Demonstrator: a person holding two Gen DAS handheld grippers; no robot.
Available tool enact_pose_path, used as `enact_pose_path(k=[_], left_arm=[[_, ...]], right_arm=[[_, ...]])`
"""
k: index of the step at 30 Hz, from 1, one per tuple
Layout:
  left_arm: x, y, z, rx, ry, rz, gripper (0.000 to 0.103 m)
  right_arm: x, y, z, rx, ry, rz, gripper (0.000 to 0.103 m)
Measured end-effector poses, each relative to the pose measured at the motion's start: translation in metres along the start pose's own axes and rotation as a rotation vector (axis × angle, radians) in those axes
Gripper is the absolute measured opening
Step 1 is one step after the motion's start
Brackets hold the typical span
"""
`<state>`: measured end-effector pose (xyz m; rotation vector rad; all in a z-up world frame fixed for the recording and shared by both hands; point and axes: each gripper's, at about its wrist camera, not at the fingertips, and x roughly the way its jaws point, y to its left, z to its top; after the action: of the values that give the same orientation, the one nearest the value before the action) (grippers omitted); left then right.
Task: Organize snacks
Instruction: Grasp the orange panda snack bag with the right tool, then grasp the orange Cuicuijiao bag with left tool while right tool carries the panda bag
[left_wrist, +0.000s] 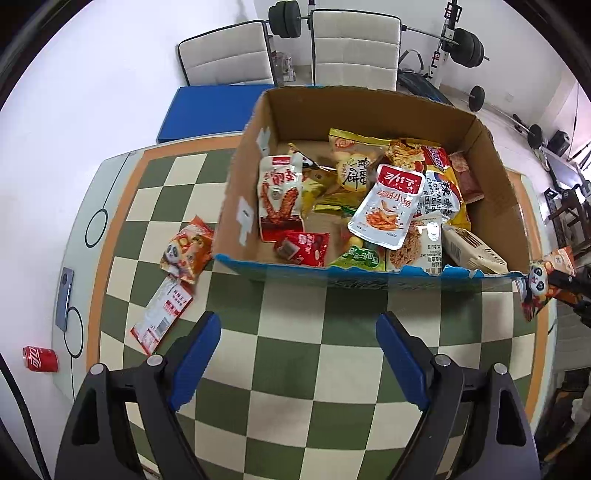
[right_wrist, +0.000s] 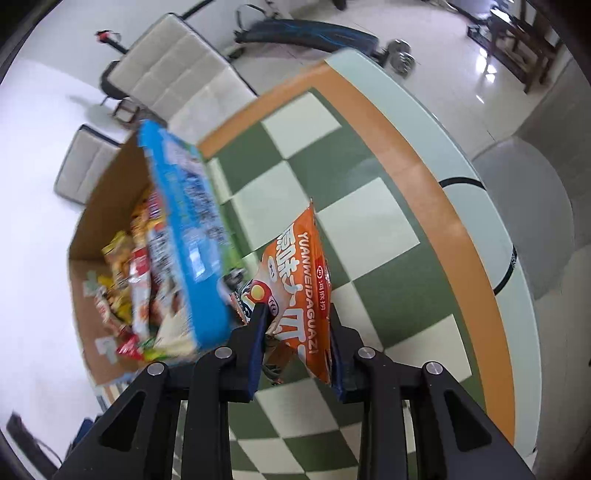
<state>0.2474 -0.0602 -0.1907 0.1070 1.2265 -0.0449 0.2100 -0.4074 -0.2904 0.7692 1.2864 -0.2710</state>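
Jaws first: the left gripper (left_wrist: 295, 360) stood wide open and empty above the checkered table (left_wrist: 332, 354). Seen from the left wrist, the cardboard box (left_wrist: 369, 269) sat at twelve o'clock of it, heaped with packets. Two snacks lay outside at ten o'clock: a panda packet (left_wrist: 186, 254) just beside the box wall and a red-and-white packet (left_wrist: 162, 314) nearer the gripper. A red can (left_wrist: 40, 358) lay away at nine o'clock.

Over to the right wrist: the right gripper (right_wrist: 295, 332) was clamped on an orange seed packet (right_wrist: 299, 288), which hung clear of the table, with the box at about ten o'clock. No earlier picture is given.

To land it well, I reckoned, she'd carry it over the rim, centre it above the heap, then let go low so it wouldn't slide off. The left could take the loose pair next.
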Motion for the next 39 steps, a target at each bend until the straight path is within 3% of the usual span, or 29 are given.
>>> enact_pose_path(k=[8,11,15,19,25,31,35,39], left_arm=[[-0.004,0.051,-0.002,-0.062,0.065,0.027,0.086],[0.008,0.077,0.003,-0.079,0.092,0.065,0.086],[0.033,0.107,0.019,-0.08,0.142,0.063,0.086],[0.061,0.136,0.04,-0.061,0.186,0.048,0.086],[0.111,0.156,0.074,0.047,0.252,0.046,0.086],[0.165,0.156,0.09,0.18,0.337,0.037,0.086],[0.203,0.152,0.086,0.244,0.437,0.012,0.086],[0.216,0.149,0.082,0.261,0.438,0.0,0.086]], right_arm=[[-0.05,0.012,-0.042,-0.108,-0.036,0.065,0.031],[-0.057,0.01,-0.059,-0.104,-0.008,0.131,0.029],[-0.057,0.024,-0.083,-0.143,0.001,0.143,0.029],[-0.043,0.054,-0.116,-0.172,0.06,0.159,0.029],[0.005,0.117,-0.155,-0.197,0.115,0.146,0.029],[0.054,0.157,-0.163,-0.187,0.156,0.118,0.029],[0.064,0.174,-0.163,-0.195,0.159,0.105,0.029],[0.064,0.183,-0.16,-0.198,0.152,0.099,0.029]])
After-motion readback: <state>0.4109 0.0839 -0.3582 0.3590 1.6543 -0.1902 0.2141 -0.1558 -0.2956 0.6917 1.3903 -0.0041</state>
